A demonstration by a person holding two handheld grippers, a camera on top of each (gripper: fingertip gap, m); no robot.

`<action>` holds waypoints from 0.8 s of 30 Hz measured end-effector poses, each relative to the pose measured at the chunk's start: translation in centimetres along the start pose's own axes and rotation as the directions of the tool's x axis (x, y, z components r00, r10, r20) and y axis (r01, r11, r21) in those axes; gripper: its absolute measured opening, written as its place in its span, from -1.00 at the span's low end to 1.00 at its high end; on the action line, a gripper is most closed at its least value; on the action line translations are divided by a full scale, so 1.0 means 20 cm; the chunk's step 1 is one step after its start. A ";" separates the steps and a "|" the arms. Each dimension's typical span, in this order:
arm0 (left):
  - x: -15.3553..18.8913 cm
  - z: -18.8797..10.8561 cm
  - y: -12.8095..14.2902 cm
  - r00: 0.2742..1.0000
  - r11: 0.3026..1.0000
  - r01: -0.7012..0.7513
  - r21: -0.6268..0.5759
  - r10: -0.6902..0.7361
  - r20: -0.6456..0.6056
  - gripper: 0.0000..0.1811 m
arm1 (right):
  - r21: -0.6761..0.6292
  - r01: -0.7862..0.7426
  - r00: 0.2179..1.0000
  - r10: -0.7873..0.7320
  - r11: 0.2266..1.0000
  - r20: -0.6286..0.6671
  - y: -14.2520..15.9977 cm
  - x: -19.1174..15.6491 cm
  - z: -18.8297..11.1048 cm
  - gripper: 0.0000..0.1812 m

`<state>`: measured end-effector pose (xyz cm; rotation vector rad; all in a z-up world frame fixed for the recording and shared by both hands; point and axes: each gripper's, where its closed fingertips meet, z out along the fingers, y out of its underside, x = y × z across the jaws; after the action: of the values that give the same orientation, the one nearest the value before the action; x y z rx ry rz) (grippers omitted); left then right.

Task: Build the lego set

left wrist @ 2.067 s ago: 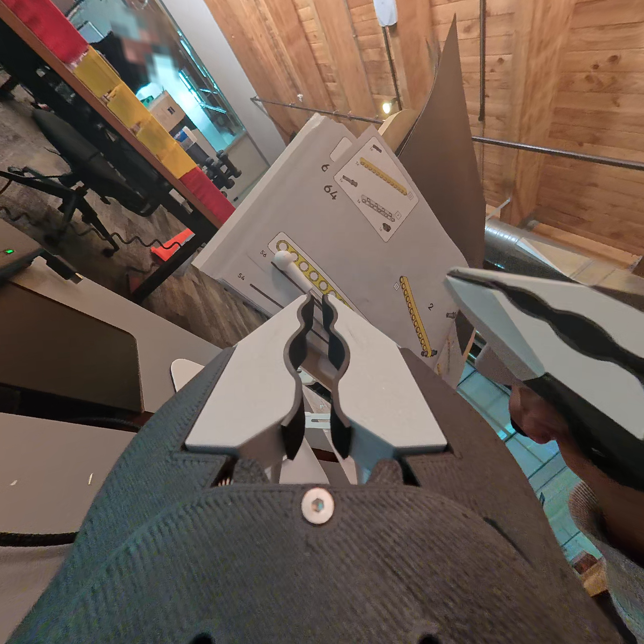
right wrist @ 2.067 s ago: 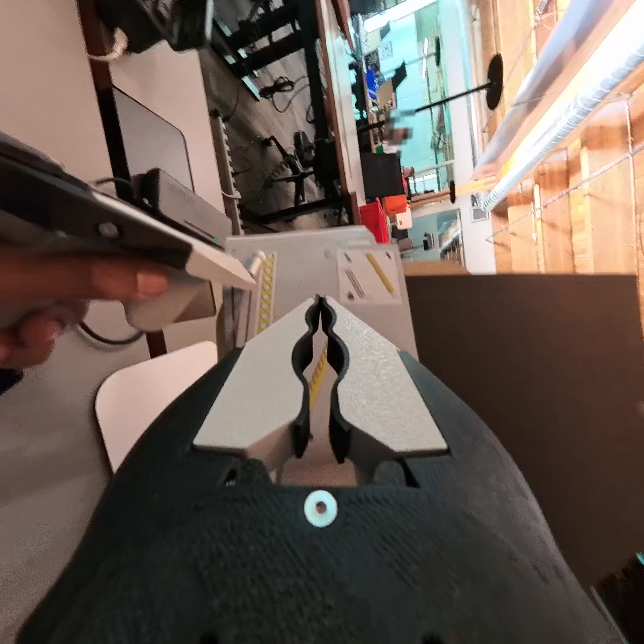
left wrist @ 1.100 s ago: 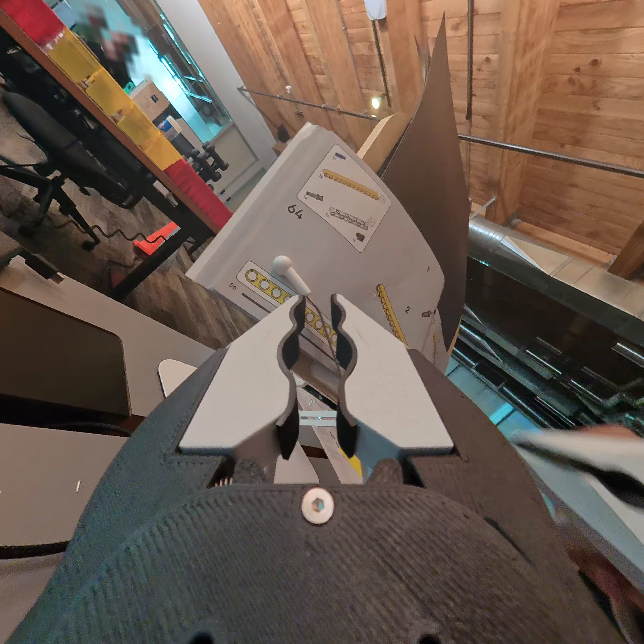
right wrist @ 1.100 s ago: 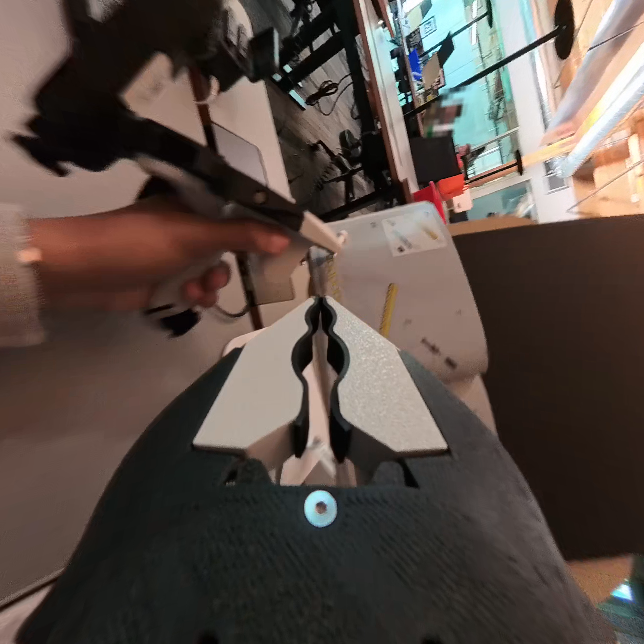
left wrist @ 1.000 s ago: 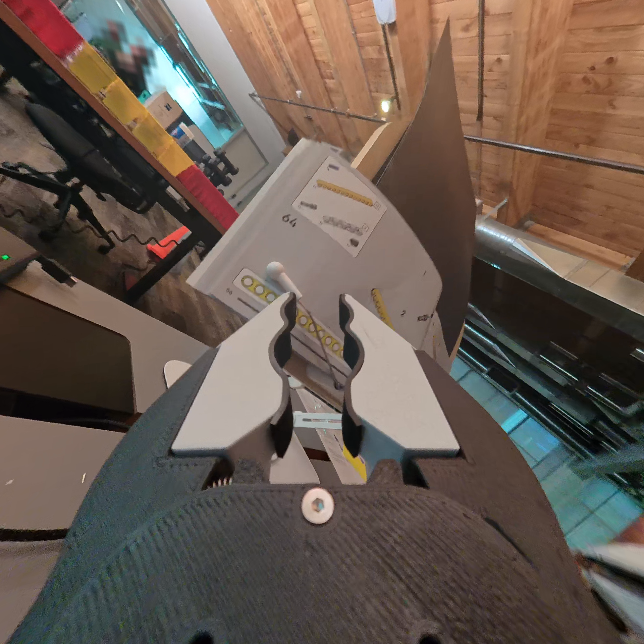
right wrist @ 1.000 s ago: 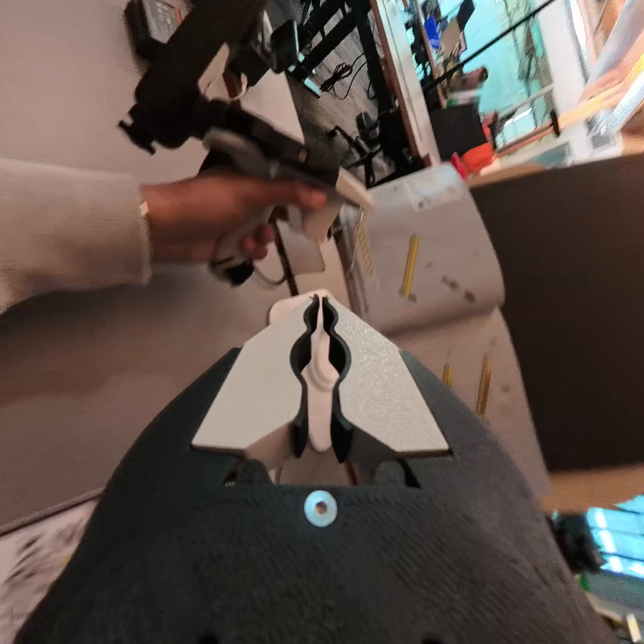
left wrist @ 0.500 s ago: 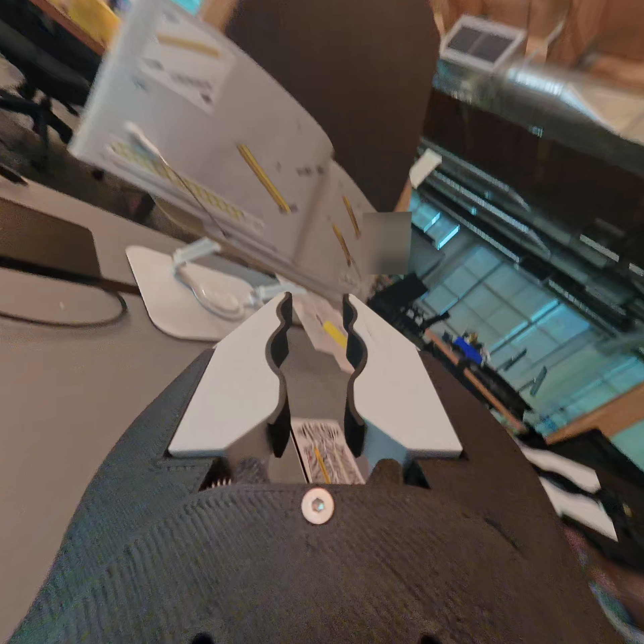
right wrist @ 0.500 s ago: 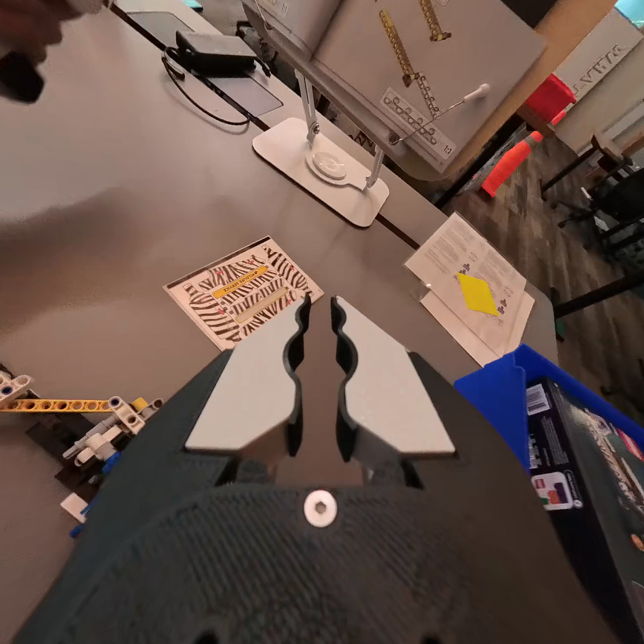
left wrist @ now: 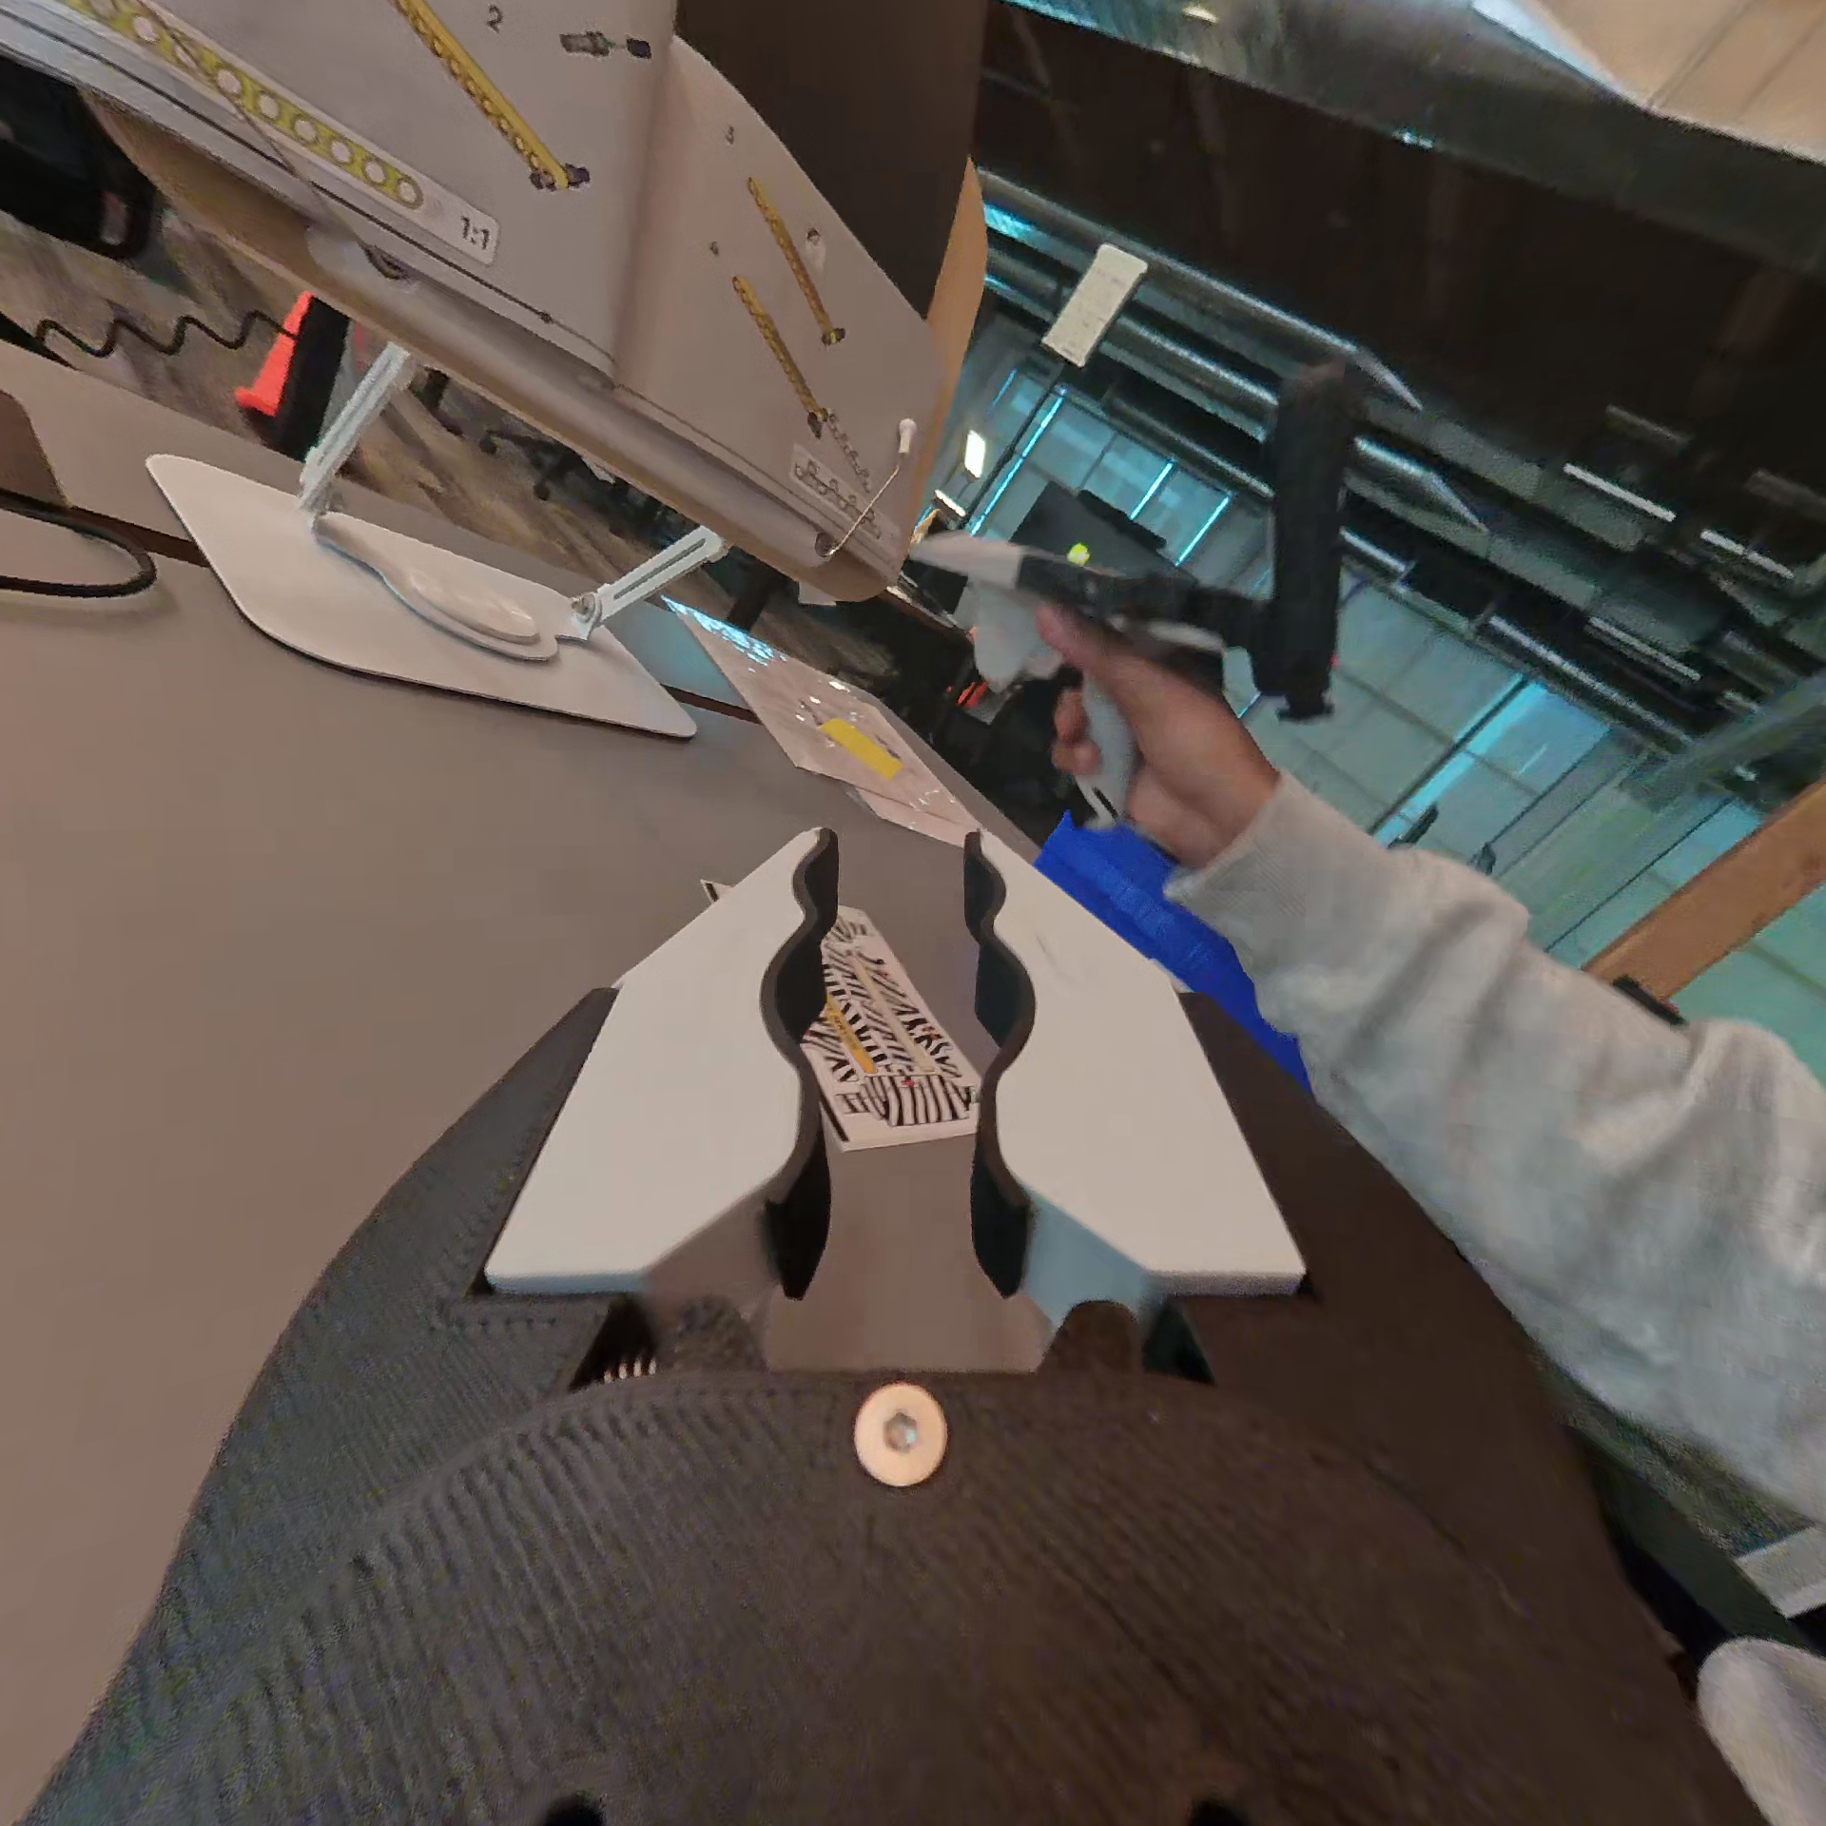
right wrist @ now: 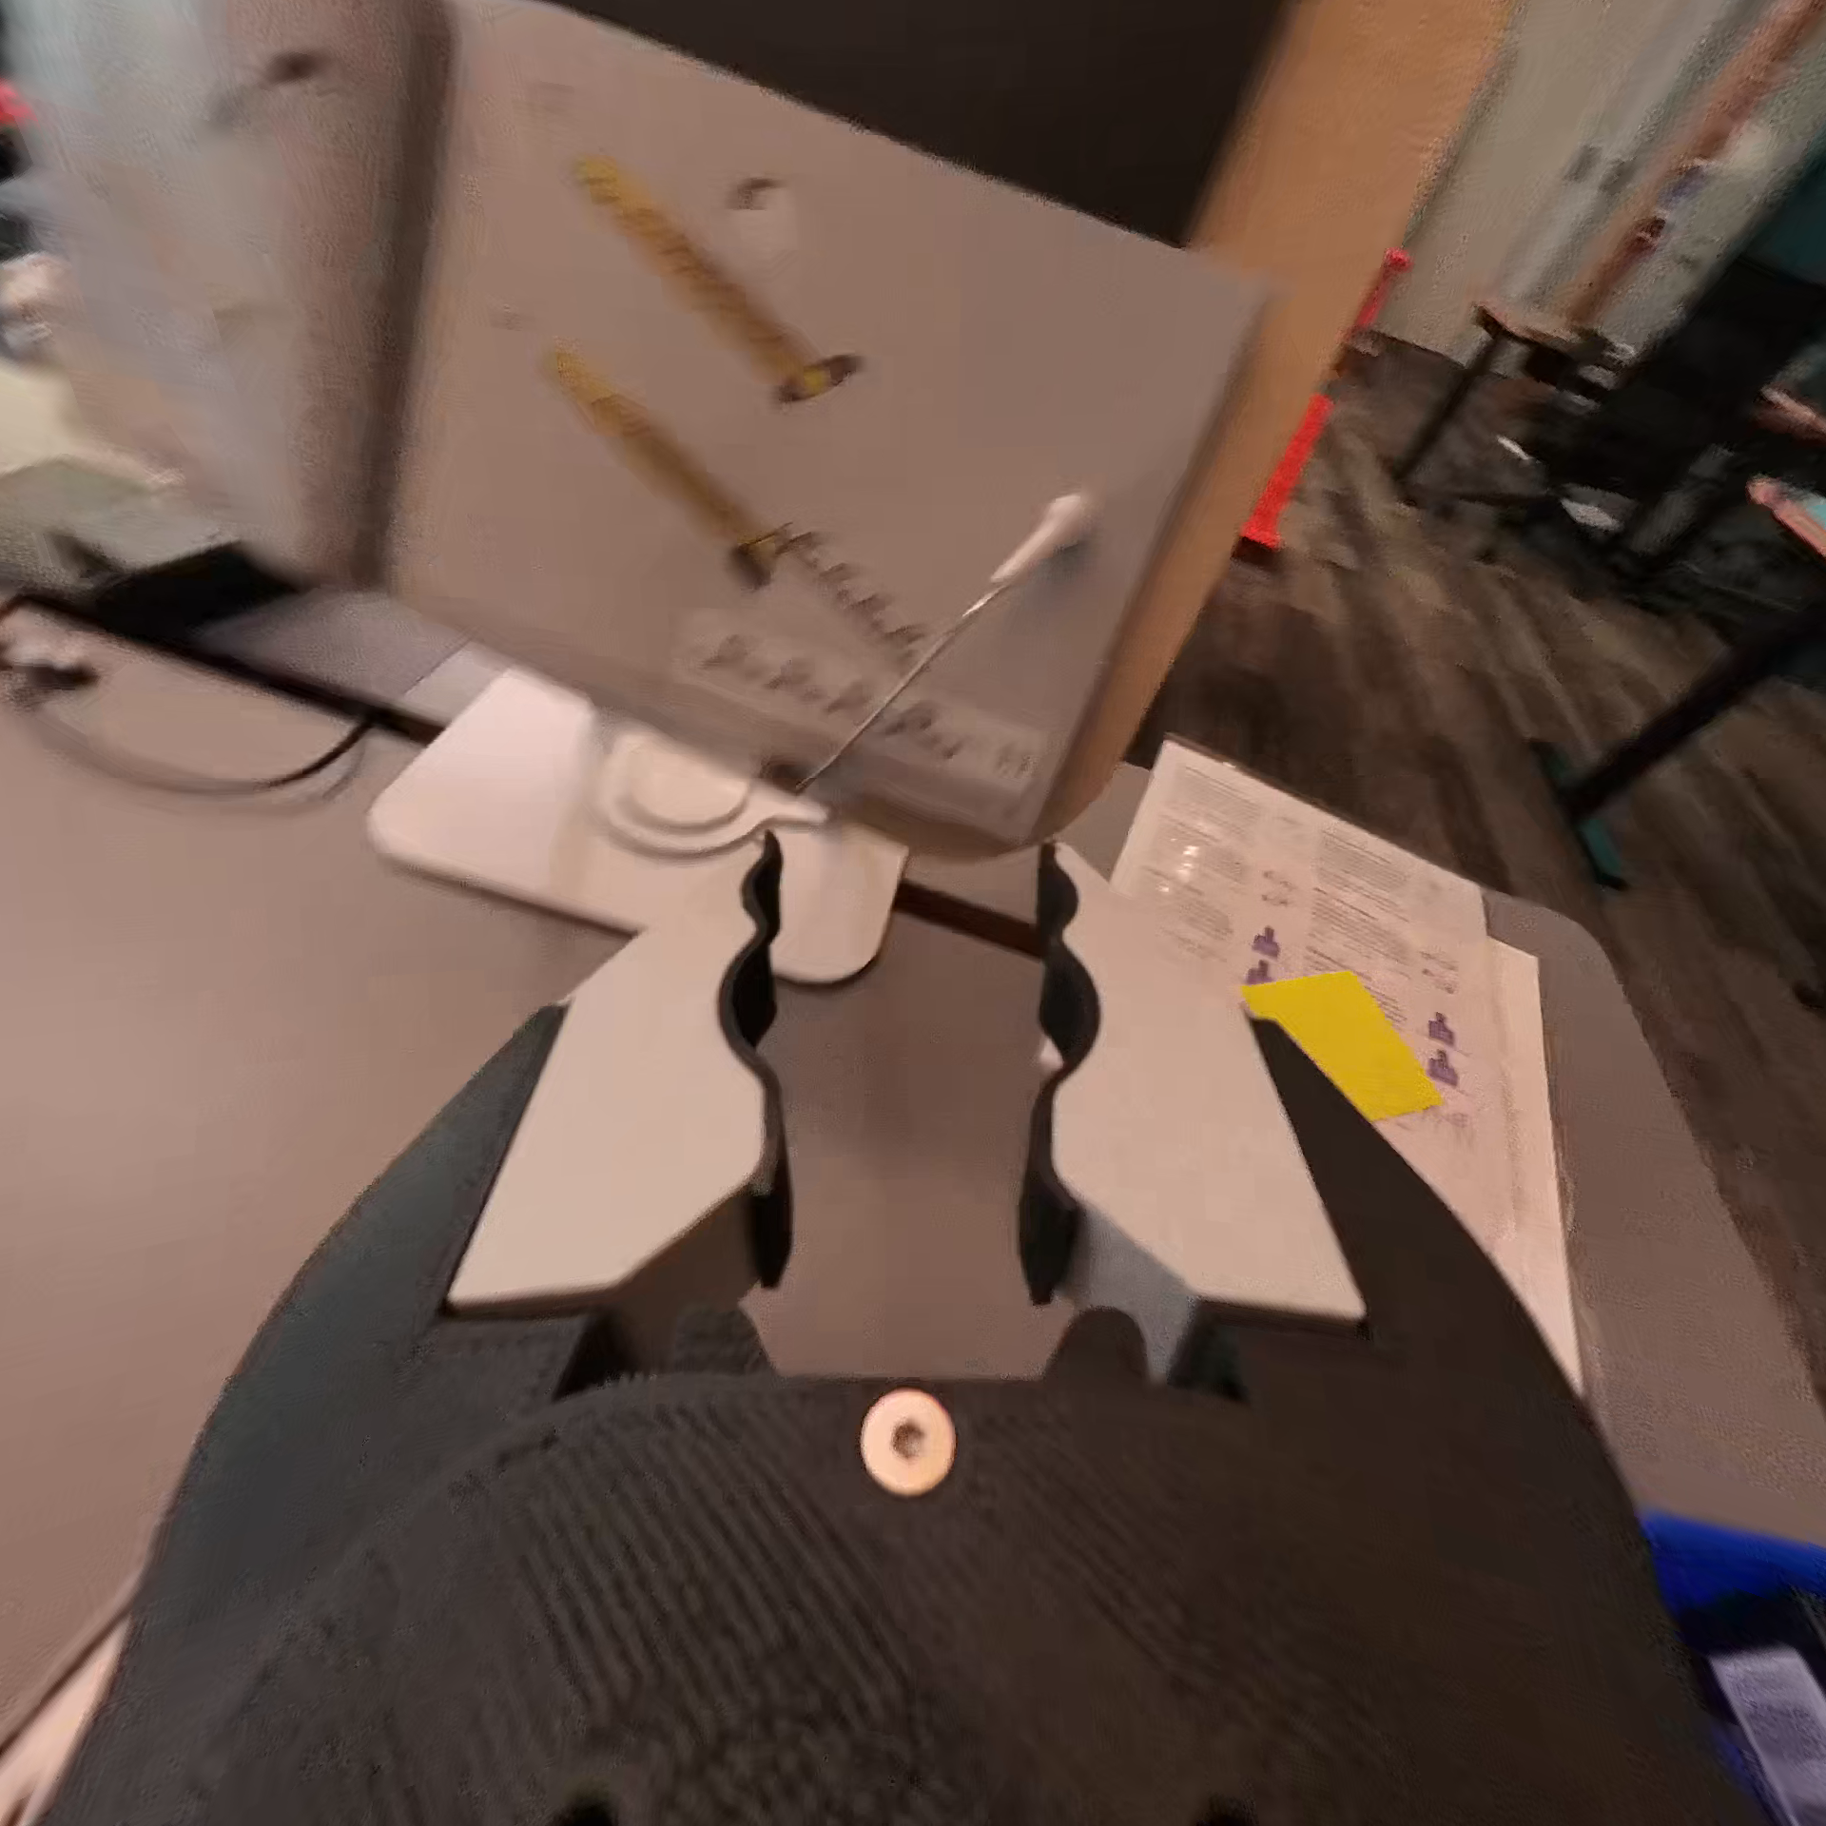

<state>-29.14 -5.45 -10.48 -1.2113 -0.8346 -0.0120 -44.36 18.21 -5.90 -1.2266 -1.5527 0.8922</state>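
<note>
An open instruction booklet (left wrist: 553, 178) rests on a white book stand (left wrist: 415, 603) at the back of the grey table (left wrist: 296, 889). Its page clip arm (right wrist: 1037, 539) lies across the right page (right wrist: 790, 445). My left gripper (left wrist: 899, 850) is open and empty above the table, over a zebra-striped sticker sheet (left wrist: 889, 1037). My right gripper (right wrist: 901, 865) is open and empty, near the booklet's lower right corner. It also shows in the left wrist view (left wrist: 949, 558), held in a hand just right of the booklet. No lego pieces show.
Paper leaflets with a yellow patch (right wrist: 1344, 1037) lie at the table's right back corner. A blue bin (left wrist: 1146, 919) stands at the right. A black cable (left wrist: 79, 553) runs at the left. A dark board (left wrist: 840, 128) stands behind the booklet. The gap from one gripper's tips to the other's is roughly 30 centimetres.
My left gripper let go of the left page clip, opened and dropped toward the table. My right gripper opened, swung down over the table, then back toward the booklet's right side.
</note>
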 end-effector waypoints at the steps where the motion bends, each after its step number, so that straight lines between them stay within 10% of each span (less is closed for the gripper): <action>1: -0.01 -0.01 0.00 1.000 1.000 -0.013 -0.005 0.013 0.005 -0.74 | -0.006 -0.037 0.999 0.037 0.999 -0.026 -0.02 0.05 0.08 -0.37; 15: -0.03 -0.03 -0.02 0.997 0.997 0.071 0.038 -0.070 -0.040 -0.78 | 0.008 -0.274 0.961 0.274 0.962 -0.039 -0.05 0.19 0.33 -0.31; 24: -0.05 -0.04 -0.02 0.998 0.998 0.055 0.041 -0.054 -0.023 -0.79 | -0.019 -0.194 0.979 0.192 0.981 -0.073 -0.09 0.24 0.43 -0.63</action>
<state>-29.59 -6.67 -10.69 -1.1476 -0.8448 -0.0520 -53.33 22.61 -5.77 -1.4312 -1.4104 0.9443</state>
